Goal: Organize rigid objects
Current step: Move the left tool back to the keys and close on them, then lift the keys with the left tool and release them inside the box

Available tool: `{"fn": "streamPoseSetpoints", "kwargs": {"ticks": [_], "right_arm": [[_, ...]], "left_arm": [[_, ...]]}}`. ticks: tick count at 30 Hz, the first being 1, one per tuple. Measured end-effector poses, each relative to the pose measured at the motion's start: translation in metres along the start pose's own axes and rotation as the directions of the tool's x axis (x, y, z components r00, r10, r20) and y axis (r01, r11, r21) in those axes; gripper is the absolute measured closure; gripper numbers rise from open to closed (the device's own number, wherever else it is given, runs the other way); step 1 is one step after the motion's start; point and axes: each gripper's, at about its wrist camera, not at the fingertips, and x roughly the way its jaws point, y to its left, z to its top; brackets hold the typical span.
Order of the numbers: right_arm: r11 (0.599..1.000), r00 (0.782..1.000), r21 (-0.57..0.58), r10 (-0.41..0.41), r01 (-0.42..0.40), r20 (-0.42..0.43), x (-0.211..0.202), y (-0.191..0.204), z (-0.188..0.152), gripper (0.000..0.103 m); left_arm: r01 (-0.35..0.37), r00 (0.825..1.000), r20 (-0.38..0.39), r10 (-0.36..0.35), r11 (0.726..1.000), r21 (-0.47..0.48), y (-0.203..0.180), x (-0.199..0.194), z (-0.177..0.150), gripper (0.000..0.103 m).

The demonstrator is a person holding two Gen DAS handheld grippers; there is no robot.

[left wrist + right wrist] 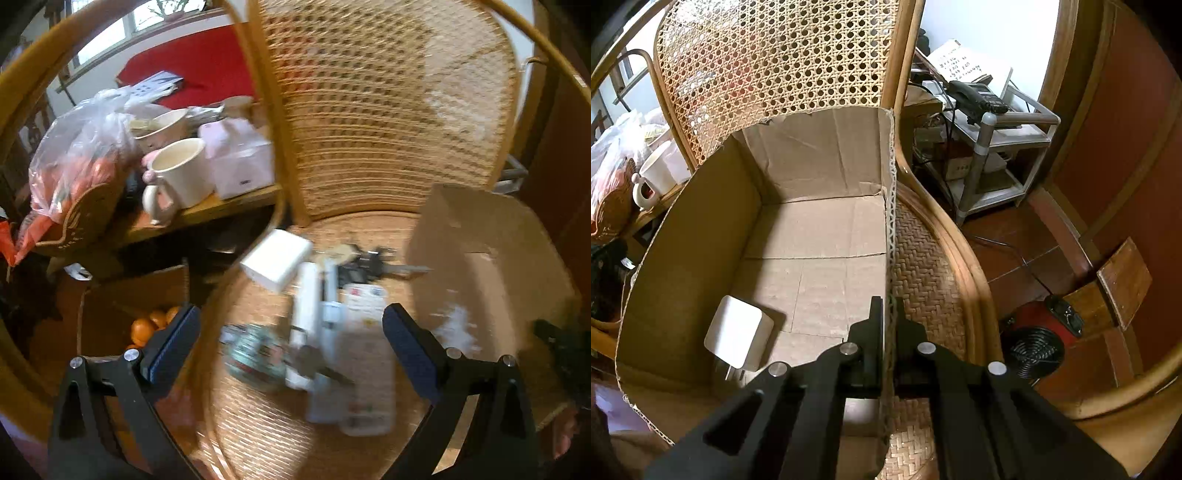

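Observation:
Several small items lie on the woven chair seat in the blurred left wrist view: a white box, a white tube, a pale remote control, a round tin and keys. Above them my left gripper hovers wide open, holding nothing. A cardboard box stands on the seat to their right. My right gripper is shut on the right wall of that cardboard box. Inside the box lies a white charger plug.
A side table left of the chair carries a cream mug, a bowl, a tissue box and a plastic bag. Oranges sit in a carton below. Right of the chair are a metal shelf and a red fan heater.

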Motion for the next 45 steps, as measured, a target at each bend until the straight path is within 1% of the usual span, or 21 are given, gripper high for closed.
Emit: {"fn": "streamPoseSetpoints", "kwargs": {"ticks": [6, 7, 10, 12, 16, 17, 18, 19, 20, 22, 24, 25, 29, 31, 32, 34, 36, 39, 42, 43, 45], "right_arm": [[1.0, 1.0, -0.003, 0.001, -0.001, -0.004, 0.001, 0.0, 0.0, 0.098], [1.0, 1.0, -0.004, 0.001, -0.001, -0.004, 0.001, 0.0, 0.0, 0.098], [1.0, 1.0, -0.011, -0.003, 0.003, -0.006, 0.001, 0.0, -0.001, 0.098], [1.0, 1.0, -0.025, -0.013, 0.012, -0.009, 0.001, 0.002, -0.002, 0.098], [0.999, 1.0, -0.03, -0.017, 0.017, -0.008, 0.0, 0.003, -0.001, 0.098], [0.999, 1.0, -0.03, -0.019, 0.019, -0.007, 0.0, 0.004, 0.0, 0.098], [0.999, 1.0, -0.03, -0.02, 0.02, -0.007, 0.0, 0.004, 0.0, 0.098], [0.999, 1.0, -0.029, -0.021, 0.021, -0.007, 0.0, 0.004, 0.001, 0.098], [0.999, 1.0, -0.026, -0.023, 0.023, -0.007, 0.0, 0.004, 0.001, 0.098], [0.999, 1.0, -0.025, -0.025, 0.025, -0.007, 0.0, 0.004, 0.001, 0.098], [0.999, 1.0, -0.025, -0.028, 0.028, -0.007, 0.0, 0.004, 0.001, 0.098], [0.999, 1.0, -0.026, -0.029, 0.029, -0.007, 0.0, 0.005, 0.001, 0.098], [0.999, 1.0, -0.03, -0.03, 0.03, -0.006, 0.0, 0.005, 0.0, 0.098], [0.999, 1.0, -0.029, -0.03, 0.03, -0.006, 0.0, 0.005, 0.0, 0.098], [0.999, 1.0, -0.031, -0.031, 0.031, -0.005, 0.0, 0.005, 0.0, 0.098], [0.999, 0.999, -0.034, -0.033, 0.033, -0.005, -0.001, 0.006, 0.0, 0.098], [0.999, 0.999, -0.036, -0.036, 0.036, -0.003, -0.001, 0.006, 0.001, 0.098], [0.998, 0.999, -0.041, -0.039, 0.039, -0.002, -0.001, 0.006, 0.001, 0.098], [0.998, 0.999, -0.047, -0.04, 0.04, -0.002, -0.001, 0.006, 0.001, 0.098], [0.998, 0.999, -0.047, -0.039, 0.039, -0.002, 0.0, 0.006, 0.001, 0.098], [0.998, 0.999, -0.047, -0.038, 0.038, -0.003, 0.0, 0.006, 0.001, 0.098]], "left_arm": [[-0.029, 0.997, -0.075, 0.029, 1.0, 0.001, 0.022, 0.037, 0.003, 0.005], [-0.035, 0.994, -0.101, 0.035, 0.999, -0.003, 0.027, 0.044, 0.001, 0.005], [-0.011, 0.989, -0.146, 0.004, 0.999, -0.042, 0.038, 0.053, -0.002, 0.005], [0.009, 0.989, -0.148, -0.016, 0.999, -0.052, 0.041, 0.051, -0.004, 0.005], [0.073, 0.986, -0.15, -0.079, 0.996, -0.046, 0.039, 0.047, -0.009, 0.006], [0.088, 0.983, -0.158, -0.093, 0.995, -0.041, 0.038, 0.048, -0.01, 0.009], [0.102, 0.98, -0.167, -0.107, 0.994, -0.039, 0.036, 0.049, -0.011, 0.019], [0.137, 0.974, -0.172, -0.144, 0.989, -0.051, 0.036, 0.05, -0.012, 0.026], [0.156, 0.97, -0.178, -0.166, 0.985, -0.068, 0.037, 0.05, -0.013, 0.03], [0.206, 0.956, -0.185, -0.227, 0.971, -0.126, 0.041, 0.052, -0.014, 0.045], [0.243, 0.943, -0.187, -0.274, 0.955, -0.171, 0.044, 0.053, -0.015, 0.052], [0.256, 0.938, -0.191, -0.289, 0.95, -0.18, 0.043, 0.052, -0.015, 0.053], [0.259, 0.937, -0.199, -0.287, 0.953, -0.157, 0.037, 0.049, -0.017, 0.056], [0.267, 0.936, -0.196, -0.291, 0.954, -0.137, 0.032, 0.046, -0.017, 0.066], [0.275, 0.935, -0.196, -0.295, 0.953, -0.125, 0.029, 0.045, -0.017, 0.069], [0.299, 0.928, -0.203, -0.313, 0.95, -0.096, 0.022, 0.046, -0.019, 0.08], [0.281, 0.937, -0.195, -0.289, 0.957, -0.071, 0.017, 0.045, -0.018, 0.08], [0.266, 0.944, -0.182, -0.275, 0.961, -0.07, 0.016, 0.043, -0.017, 0.081], [0.263, 0.95, -0.169, -0.261, 0.965, -0.012, 0.011, 0.038, -0.018, 0.081], [0.248, 0.956, -0.161, -0.244, 0.969, 0.011, 0.009, 0.036, -0.019, 0.081], [0.234, 0.961, -0.156, -0.229, 0.972, 0.015, 0.01, 0.035, -0.019, 0.081]]}}
